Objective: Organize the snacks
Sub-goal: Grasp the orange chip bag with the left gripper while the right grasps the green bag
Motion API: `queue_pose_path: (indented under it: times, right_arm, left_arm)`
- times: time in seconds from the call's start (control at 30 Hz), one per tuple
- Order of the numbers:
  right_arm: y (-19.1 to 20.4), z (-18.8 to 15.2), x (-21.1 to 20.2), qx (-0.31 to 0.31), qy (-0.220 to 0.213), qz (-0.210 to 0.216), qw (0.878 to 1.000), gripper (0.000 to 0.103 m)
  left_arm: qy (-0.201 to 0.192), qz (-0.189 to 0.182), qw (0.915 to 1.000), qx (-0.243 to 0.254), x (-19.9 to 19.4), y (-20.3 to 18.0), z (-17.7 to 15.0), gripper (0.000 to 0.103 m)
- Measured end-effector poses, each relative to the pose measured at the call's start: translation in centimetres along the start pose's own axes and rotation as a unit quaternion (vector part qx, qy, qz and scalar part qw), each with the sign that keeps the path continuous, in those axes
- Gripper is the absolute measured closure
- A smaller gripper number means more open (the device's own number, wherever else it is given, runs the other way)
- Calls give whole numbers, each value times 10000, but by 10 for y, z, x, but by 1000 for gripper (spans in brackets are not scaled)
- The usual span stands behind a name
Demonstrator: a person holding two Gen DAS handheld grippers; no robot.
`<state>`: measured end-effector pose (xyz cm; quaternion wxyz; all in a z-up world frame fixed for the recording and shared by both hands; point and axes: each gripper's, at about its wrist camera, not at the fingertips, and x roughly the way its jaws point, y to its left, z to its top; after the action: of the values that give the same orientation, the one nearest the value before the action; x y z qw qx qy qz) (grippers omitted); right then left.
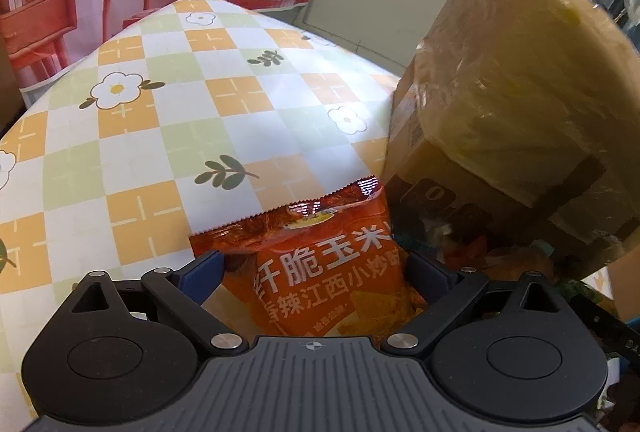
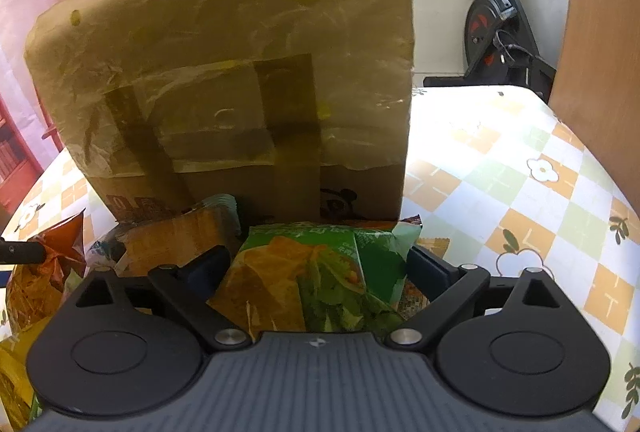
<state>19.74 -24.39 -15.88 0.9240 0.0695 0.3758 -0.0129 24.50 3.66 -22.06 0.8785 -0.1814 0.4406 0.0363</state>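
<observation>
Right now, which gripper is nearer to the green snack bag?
Right. The right gripper has the green snack bag between its fingers, in front of the cardboard box. The left gripper is off to the side, closed around an orange snack bag.

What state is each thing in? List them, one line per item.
left gripper: shut on the orange snack bag.
orange snack bag: sealed, held between the fingers, above the tablecloth.
right gripper: shut on the green snack bag.
green snack bag: sealed, gripped, crumpled.
cardboard box: open, flap raised, taped over.
tablecloth: spread flat.
</observation>
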Motion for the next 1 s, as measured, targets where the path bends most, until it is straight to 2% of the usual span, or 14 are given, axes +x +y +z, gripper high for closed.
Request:
queue_pose_path:
  times: [0.17,0.3,0.4,0.57,1.0]
  right_arm:
    - [-3,-2,6,142,95,22,9999,5]
    - [-7,-4,6,284,134,128,9994,9]
    - [-9,-4,0,324,58,243,9992,17]
    - [-15,-5,-10,576,-37,377,9976,24]
    - [-22,-3,-59,662,-404,318,9965,25]
  left_arm:
    - [11,-93,9998,-167,2,6,1,4]
    - [-171,-164,9997,-81,-8,6,5,24]
    - [-286,56,9994,196,-16,-1,8,27]
    - [-489,-174,9984,221,-33,-1,11,28]
    - [-1134,-167,9923,461,-89,-2,17,28]
